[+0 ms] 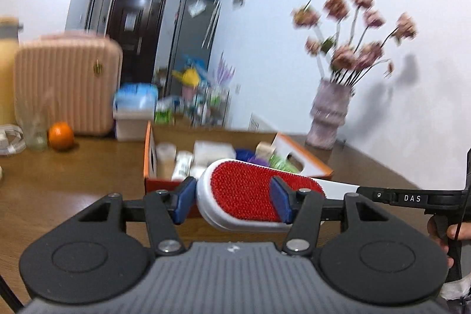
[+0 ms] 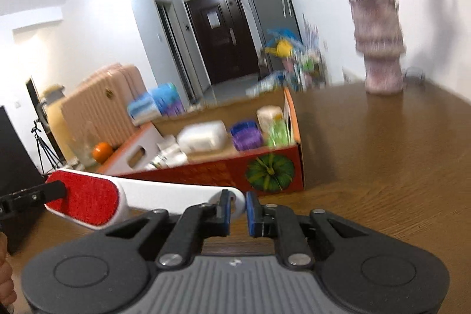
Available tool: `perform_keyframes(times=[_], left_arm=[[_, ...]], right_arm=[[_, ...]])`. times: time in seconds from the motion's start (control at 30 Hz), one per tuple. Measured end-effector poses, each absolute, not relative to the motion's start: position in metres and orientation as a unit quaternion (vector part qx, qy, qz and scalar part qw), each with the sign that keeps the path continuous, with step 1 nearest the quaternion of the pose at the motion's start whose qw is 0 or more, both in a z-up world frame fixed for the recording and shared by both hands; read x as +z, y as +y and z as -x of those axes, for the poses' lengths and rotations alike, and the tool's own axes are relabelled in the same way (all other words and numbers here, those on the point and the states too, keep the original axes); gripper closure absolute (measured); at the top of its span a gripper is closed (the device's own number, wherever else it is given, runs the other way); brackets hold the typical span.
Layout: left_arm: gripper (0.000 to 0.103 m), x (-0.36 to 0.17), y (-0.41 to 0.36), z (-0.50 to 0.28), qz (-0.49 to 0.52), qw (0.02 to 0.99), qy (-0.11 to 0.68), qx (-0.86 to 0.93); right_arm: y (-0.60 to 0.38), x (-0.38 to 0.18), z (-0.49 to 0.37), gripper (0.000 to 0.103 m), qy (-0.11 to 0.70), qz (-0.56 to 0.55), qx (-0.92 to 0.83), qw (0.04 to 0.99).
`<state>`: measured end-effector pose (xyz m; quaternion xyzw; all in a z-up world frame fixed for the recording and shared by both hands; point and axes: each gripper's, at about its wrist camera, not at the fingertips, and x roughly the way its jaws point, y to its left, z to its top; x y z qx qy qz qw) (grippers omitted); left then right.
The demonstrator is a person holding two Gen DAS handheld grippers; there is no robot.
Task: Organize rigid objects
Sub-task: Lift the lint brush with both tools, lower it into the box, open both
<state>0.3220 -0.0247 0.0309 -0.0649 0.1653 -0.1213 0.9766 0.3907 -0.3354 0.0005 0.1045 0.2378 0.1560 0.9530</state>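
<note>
Red bristles on a white body: this lint brush (image 1: 259, 193) is held above the tabletop (image 1: 88, 167) by both tools at once. The left hand-held gripper (image 1: 232, 200) is closed on the wide brush head, one blue pad on each side. The right hand-held gripper (image 2: 238, 212) is pinched almost fully together on the tip of the white handle. In the right wrist view the brush lies at about 9 o'clock, and the cardboard box (image 2: 223, 169) stands behind it, toward 12 o'clock. The box already holds several things: a white container (image 2: 203, 136), a purple piece (image 2: 245, 137) and something green (image 2: 278, 134), though blur hides what they are exactly. So part of the sorting seems done. The brush is not yet inside the box; it must be carried over the near wall and released. An orange (image 1: 61, 135) at 9 o'clock in the left wrist view is outside the box too.
</note>
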Motion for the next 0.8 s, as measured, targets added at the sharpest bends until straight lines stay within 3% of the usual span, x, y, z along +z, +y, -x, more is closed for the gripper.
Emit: perform_keyframes(times=[0.43,0.8], left_arm=[[0.047,0.079,-0.036,-0.138,0.02,0.988,0.025,-0.15],[0.047,0.085,-0.031,-0.068,0.026,0.983,0.0,-0.179]], right_arm=[[-0.328,0.076,-0.2,0.09,0.058,-0.065,0.107,0.99],[-0.324,0.09,-0.119,0.09,0.026,-0.062,0.099,0.993]])
